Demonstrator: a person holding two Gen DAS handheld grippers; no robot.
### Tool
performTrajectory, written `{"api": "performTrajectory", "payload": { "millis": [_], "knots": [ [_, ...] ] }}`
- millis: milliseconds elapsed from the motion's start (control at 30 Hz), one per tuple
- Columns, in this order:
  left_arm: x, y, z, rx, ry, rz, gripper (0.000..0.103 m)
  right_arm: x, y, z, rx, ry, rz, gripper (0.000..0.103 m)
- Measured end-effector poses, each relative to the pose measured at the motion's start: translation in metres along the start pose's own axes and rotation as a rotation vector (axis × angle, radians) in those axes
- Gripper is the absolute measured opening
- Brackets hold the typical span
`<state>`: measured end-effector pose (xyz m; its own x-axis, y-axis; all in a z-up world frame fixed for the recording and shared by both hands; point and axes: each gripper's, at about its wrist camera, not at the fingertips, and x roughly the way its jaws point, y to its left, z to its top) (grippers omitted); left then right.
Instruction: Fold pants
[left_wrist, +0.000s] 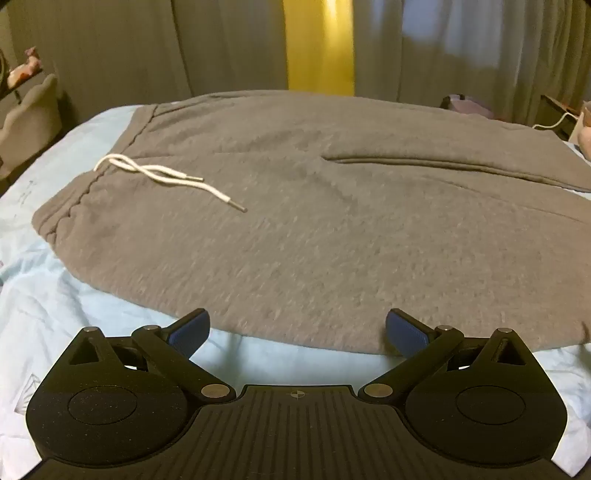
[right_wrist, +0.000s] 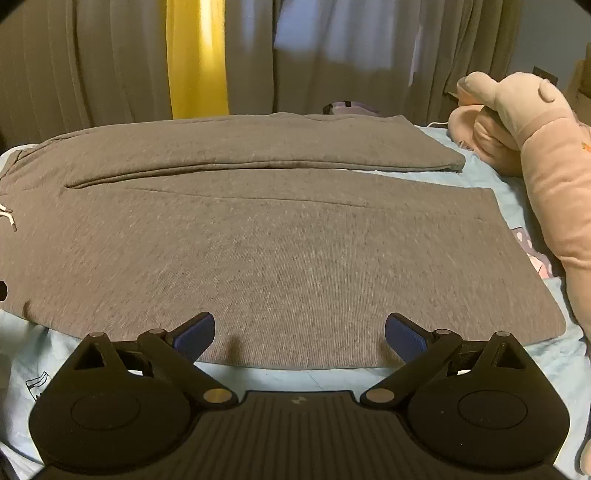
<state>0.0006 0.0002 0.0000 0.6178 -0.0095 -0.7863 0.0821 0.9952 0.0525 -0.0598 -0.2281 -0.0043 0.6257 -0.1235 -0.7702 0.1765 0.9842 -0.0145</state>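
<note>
Grey sweatpants (left_wrist: 314, 229) lie flat on a light blue bedsheet (left_wrist: 44, 295), waistband to the left, with a white drawstring (left_wrist: 162, 177) loose on top. The two legs (right_wrist: 295, 251) stretch to the right, side by side, with a narrow gap between them. My left gripper (left_wrist: 297, 332) hovers over the near edge of the pants close to the waist end, its blue pads (left_wrist: 190, 332) wide apart and holding nothing. Over the near leg's front edge my right gripper (right_wrist: 299, 336) stands open, with only cloth below it.
A large pink plush toy (right_wrist: 535, 147) lies along the bed's right side, close to the leg hems. Grey curtains (right_wrist: 110, 55) and a yellow strip (right_wrist: 195, 55) hang behind the bed. A grey cushion-like item (left_wrist: 33, 110) sits at far left. Bare sheet (right_wrist: 288, 376) runs along the near edge.
</note>
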Motion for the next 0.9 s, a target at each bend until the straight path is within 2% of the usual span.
{"api": "performTrajectory", "payload": {
  "millis": [900],
  "knots": [
    [0.0047,0.0014,-0.0030,-0.009,0.006,0.010,0.103,-0.0002,-0.0021,-0.0001,0.015,0.007,-0.002,0.099]
  ]
}}
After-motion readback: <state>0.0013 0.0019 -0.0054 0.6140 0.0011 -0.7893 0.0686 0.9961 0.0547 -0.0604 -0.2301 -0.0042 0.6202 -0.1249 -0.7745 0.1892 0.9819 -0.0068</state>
